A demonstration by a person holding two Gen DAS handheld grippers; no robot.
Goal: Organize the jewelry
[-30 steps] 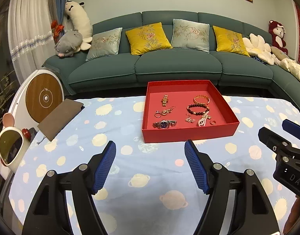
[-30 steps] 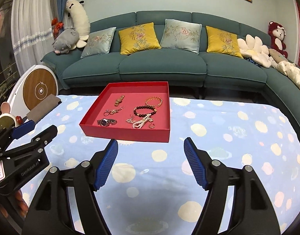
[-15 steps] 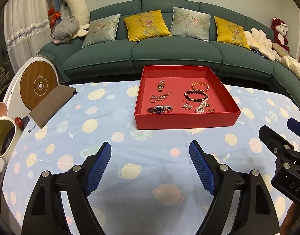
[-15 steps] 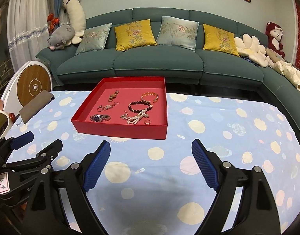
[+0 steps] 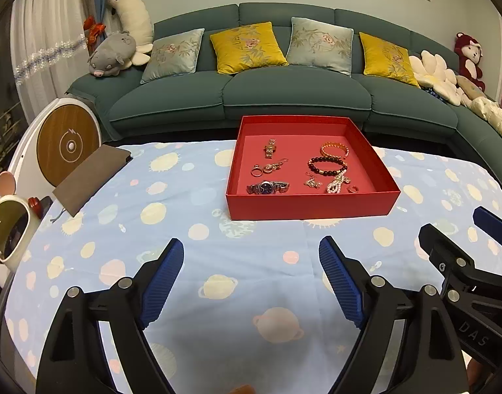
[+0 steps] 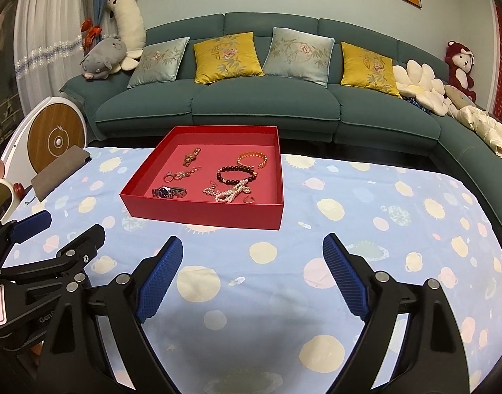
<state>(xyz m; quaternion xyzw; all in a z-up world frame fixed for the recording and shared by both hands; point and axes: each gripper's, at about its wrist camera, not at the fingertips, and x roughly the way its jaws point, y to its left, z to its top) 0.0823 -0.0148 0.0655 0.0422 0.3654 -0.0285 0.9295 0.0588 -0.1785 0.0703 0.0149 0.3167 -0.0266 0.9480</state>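
Observation:
A red tray sits on a blue patterned tablecloth. In it lie a blue-faced watch, a gold watch, rings and a pendant, a gold bracelet, a dark bead bracelet, a pearl piece and a small ring. My left gripper is open and empty, short of the tray. My right gripper is open and empty, short of the tray's right front corner.
A brown pouch lies at the table's left edge beside a round white and wood device. A small mirror stands at the left. A green sofa with cushions runs behind the table.
Both grippers have drawn slightly back and up from the tray, and their jaws stand a little wider. The tray and jewelry have not moved.

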